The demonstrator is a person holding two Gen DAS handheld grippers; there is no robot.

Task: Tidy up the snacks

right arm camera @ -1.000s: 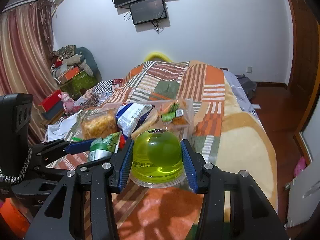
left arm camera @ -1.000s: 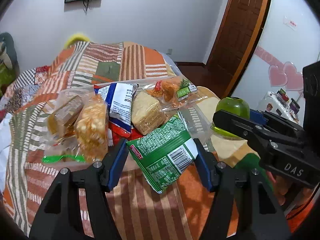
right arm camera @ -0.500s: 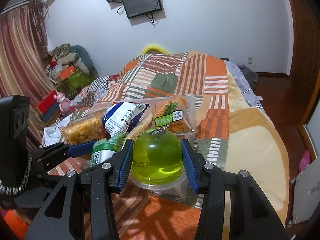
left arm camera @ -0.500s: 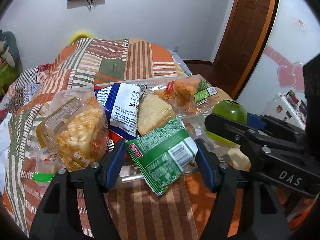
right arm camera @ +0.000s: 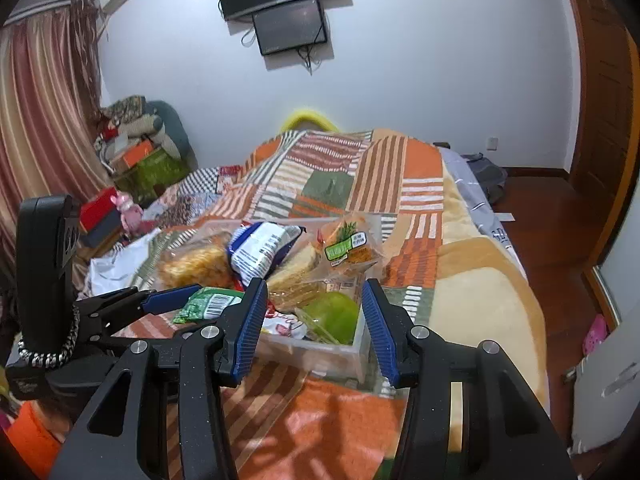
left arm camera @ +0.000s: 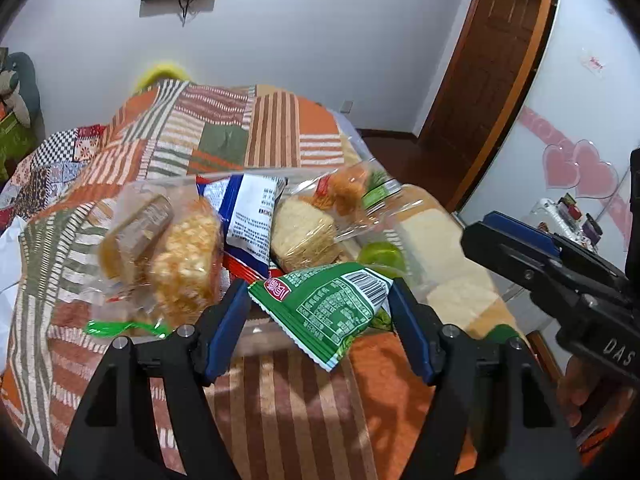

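Note:
My left gripper is shut on a green snack packet and holds it over the near edge of a clear plastic box on the bed. The packet also shows in the right wrist view. The box holds several wrapped snacks: a blue and white packet, yellow puffed cakes and bread. A green jelly cup lies in the box's near right corner. My right gripper is open and empty just above and behind the cup.
The box sits on a striped orange patchwork blanket covering the bed. The bed's right edge drops to a wooden floor. Boxes and soft toys are piled by the curtain at the left.
My right gripper opened and let go of the green jelly cup, which now lies in the box. My left gripper has brought the green packet closer over the box.

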